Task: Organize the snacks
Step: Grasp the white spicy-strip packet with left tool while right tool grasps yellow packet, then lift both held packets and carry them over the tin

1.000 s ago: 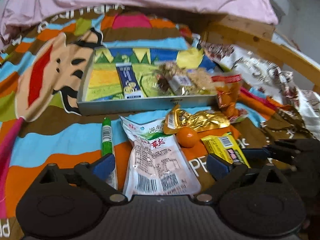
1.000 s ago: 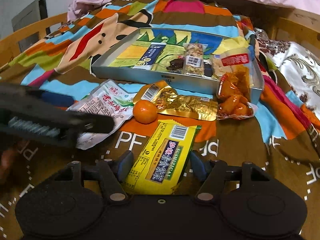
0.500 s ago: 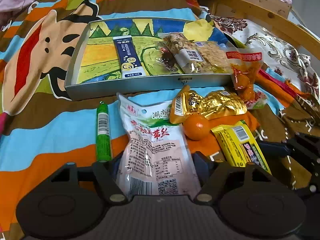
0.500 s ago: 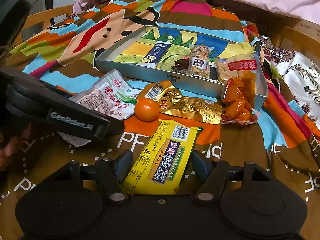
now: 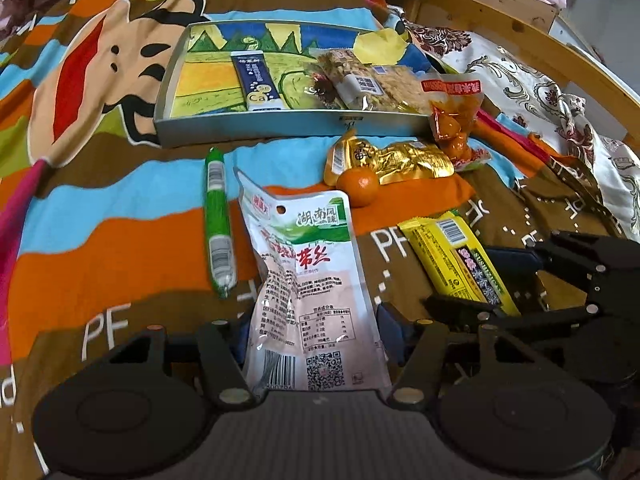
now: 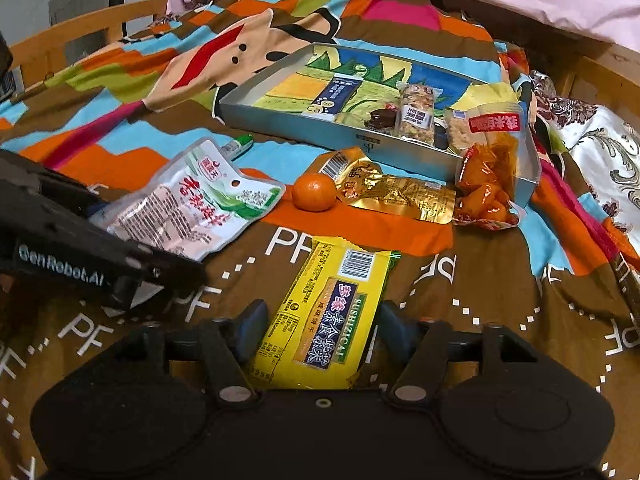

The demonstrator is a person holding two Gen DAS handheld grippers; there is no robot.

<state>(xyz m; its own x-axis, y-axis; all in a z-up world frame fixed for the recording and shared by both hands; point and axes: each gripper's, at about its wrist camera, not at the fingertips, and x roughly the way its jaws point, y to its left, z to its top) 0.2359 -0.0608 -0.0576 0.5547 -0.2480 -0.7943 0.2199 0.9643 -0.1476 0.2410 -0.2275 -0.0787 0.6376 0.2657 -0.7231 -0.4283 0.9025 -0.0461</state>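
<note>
Two grippers, both low over a striped cartoon blanket (image 5: pixel 120 208) that fills most of each frame.

Tray (image 5: pixel 280 130): grey metal, upper centre in the left wrist view, upper right of centre in the right wrist view (image 6: pixel 280 120). Holds a blue sachet (image 5: pixel 256 80) lying flat, a clear nut bar (image 5: pixel 356 76) and a dark wrapped sweet (image 5: pixel 320 88). An orange snack bag (image 5: pixel 456 120) leans over the tray's right front corner, half in, half out.

White pouch (image 5: pixel 312 288): flat on the blanket, lower centre of the left wrist view, lower end between the left gripper (image 5: pixel 312 332) fingers. Jaws have just been closing; the blue pads sit right at the pouch edges, but I cannot tell if they press on it.

Yellow biscuit pack (image 6: pixel 328 320): flat, lower centre of the right wrist view, between the right gripper (image 6: pixel 320 324) fingers. Jaws have just been opening; fingers spread, a gap shows at each side of the pack, no pinch.

Gold foil pack (image 5: pixel 400 160): just in front of the tray, centre right of the left wrist view.

Green sausage stick (image 5: pixel 218 220): left of the white pouch, well apart from it at the top, near at the bottom.

Tangerine (image 5: pixel 360 186): touching the gold pack's lower left edge.
</note>
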